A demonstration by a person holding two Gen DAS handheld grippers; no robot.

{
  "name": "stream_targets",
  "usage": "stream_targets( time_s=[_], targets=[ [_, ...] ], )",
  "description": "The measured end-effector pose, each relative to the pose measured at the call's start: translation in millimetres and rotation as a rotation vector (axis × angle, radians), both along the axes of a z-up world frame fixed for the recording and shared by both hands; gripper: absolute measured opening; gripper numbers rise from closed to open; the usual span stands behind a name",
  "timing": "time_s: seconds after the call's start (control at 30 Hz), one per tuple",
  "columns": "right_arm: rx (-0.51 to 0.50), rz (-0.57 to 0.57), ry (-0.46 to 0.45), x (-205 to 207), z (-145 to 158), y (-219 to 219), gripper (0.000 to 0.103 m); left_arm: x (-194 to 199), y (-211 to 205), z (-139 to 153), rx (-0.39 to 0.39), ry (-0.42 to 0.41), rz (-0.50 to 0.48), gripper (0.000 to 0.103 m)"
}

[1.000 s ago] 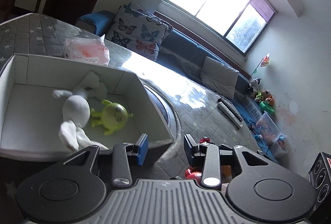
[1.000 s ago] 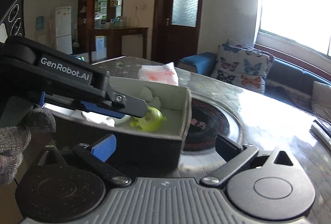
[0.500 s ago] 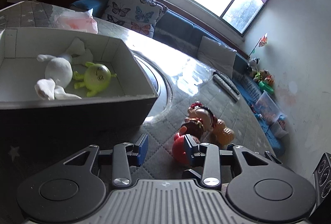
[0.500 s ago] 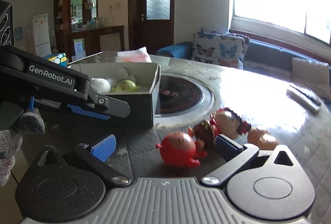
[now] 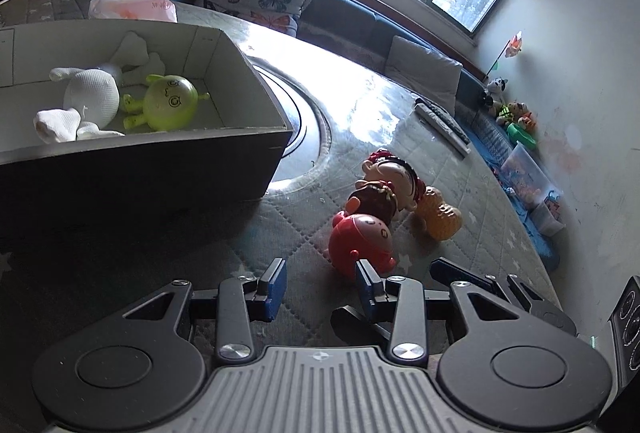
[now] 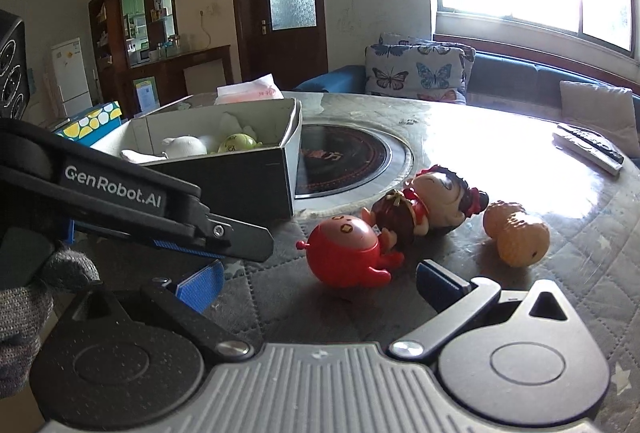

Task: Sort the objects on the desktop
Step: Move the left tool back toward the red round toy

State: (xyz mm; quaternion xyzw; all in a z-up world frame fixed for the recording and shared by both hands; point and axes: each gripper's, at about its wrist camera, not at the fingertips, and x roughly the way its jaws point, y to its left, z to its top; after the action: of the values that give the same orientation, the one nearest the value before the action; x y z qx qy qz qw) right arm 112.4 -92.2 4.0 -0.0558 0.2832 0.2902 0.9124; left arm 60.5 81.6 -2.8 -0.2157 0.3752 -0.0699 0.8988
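I hold both claws low over the quilted table (image 5: 472, 193), short of the unsorted toys. My left gripper (image 5: 320, 287) is spread and empty, its blue pads (image 5: 277, 287) just short of the red round toy (image 5: 362, 235); my right gripper (image 6: 320, 281) is spread wider, also empty, with that same toy (image 6: 344, 253) framed between its fingers. Sorting is part done, in my judgement: the box (image 5: 152, 161) already holds 2 items, a white soft toy (image 5: 90, 97) and a green round toy (image 5: 170, 103), lying side by side and touching. 3 items remain on the table: the red round toy, a dark-haired doll figure (image 5: 390, 181) lying on its side against it, and an orange figure (image 5: 440, 213) just beside the doll. The 3 are bunched, so lifting the red one may disturb the doll; I rate that a minor risk. The box stands to my left of the cluster, its near corner (image 6: 288, 185) close to the red toy and its wall high enough that a carried toy must be raised over the rim. Open table lies to the right and beyond, up to 2 remote controls (image 5: 440, 121) well apart from the toys. A tissue pack (image 5: 132, 3) sits behind the box, clear of the route. My left gripper's body crosses the right wrist view, so the 2 tools are close and need spacing.
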Motion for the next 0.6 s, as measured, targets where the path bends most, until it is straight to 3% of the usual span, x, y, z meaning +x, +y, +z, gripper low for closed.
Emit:
stream_targets(
  time_s=[0.6],
  targets=[
    [0.012,-0.020,0.058,16,-14,0,0.103,13,-11,-4,0.041,0.046,-0.020,0.040]
  ],
)
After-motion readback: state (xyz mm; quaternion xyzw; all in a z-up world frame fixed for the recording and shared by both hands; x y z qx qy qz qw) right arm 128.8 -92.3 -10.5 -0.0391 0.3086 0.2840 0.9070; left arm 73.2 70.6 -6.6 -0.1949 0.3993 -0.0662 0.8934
